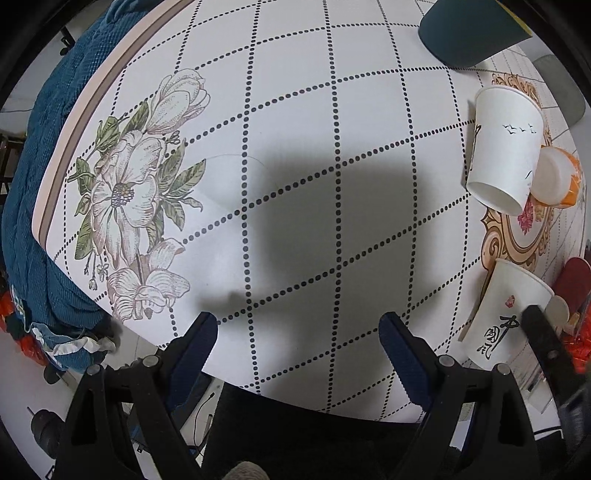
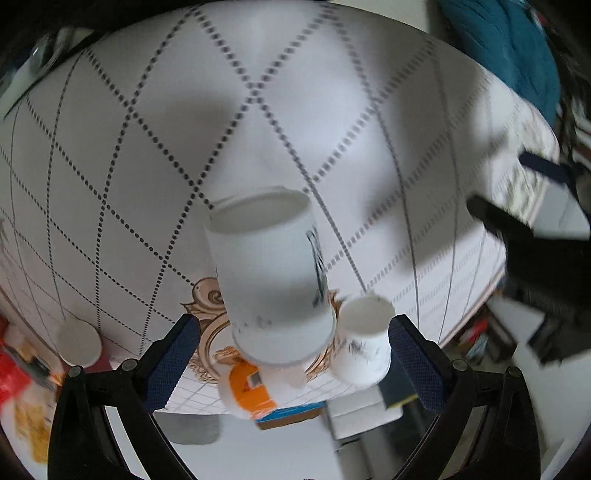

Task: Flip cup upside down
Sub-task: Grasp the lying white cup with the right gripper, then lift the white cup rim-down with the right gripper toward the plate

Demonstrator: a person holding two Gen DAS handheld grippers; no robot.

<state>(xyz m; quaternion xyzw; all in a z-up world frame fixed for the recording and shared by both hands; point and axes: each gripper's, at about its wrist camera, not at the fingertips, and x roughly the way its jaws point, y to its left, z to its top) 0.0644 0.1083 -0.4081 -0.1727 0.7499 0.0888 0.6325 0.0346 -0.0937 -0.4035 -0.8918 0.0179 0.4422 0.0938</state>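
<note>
A white paper cup [image 1: 502,147] with small bird marks stands upside down at the table's right side, base up, leaning against an orange and white tub [image 1: 557,177]. In the right wrist view the same cup [image 2: 273,280] fills the centre, base towards the camera, blurred. My right gripper [image 2: 295,354] is open, its blue pads either side of the cup's wide end and apart from it. My left gripper [image 1: 299,347] is open and empty over the table's near edge, far left of the cup.
A second white paper cup [image 1: 506,317] with black calligraphy stands upright near the right edge, also in the right wrist view [image 2: 364,339]. A dark teal bowl [image 1: 469,29] sits at the back right. Teal fabric [image 1: 33,184] hangs beside the table's left edge. A white lid [image 2: 79,343] lies at the left.
</note>
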